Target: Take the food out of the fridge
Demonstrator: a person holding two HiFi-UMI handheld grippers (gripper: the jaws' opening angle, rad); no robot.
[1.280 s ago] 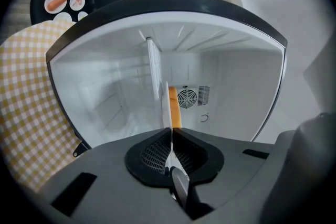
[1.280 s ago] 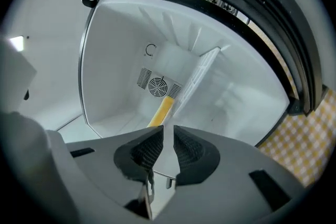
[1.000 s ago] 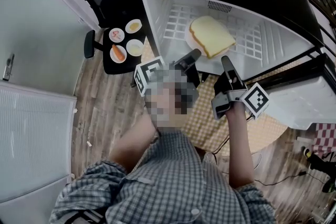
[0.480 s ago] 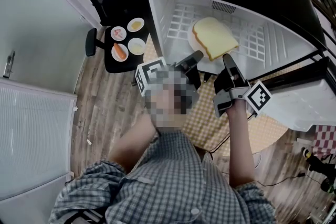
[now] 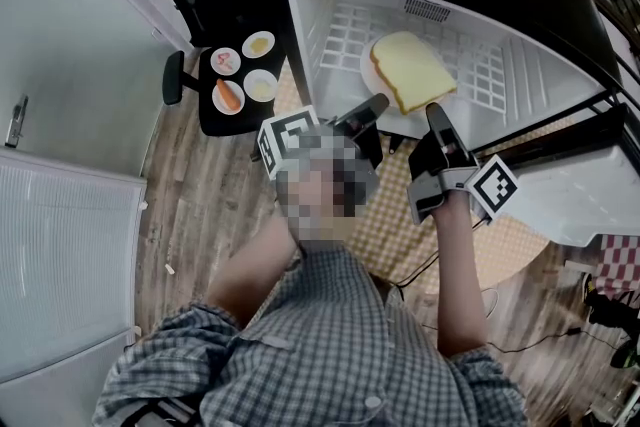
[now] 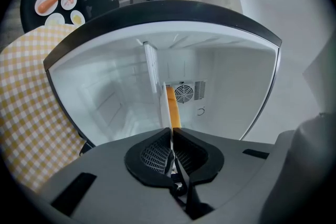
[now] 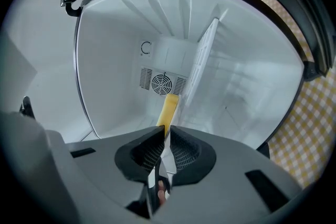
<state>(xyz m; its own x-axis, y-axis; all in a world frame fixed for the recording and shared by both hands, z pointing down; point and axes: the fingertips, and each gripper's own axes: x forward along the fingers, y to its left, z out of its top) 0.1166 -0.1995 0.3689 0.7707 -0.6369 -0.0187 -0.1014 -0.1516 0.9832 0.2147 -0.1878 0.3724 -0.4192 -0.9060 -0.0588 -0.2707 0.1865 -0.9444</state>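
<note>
fridge (image 5: 308, 15): white plate (image 5: 366, 73) with bread (image 5: 412, 70) on shelf (image 5: 338, 37) | left gripper (image 5: 373, 103): pinching plate rim | right gripper (image 5: 435, 113): pinching plate rim too | head view shows bread's top; gripper views only its thin edge

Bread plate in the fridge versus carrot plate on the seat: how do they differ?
The bread plate is in the fridge, clamped by the left gripper and right gripper; the carrot plate lies untouched on the black seat. The bread plate looks larger than the carrot plate. Both are white.
</note>
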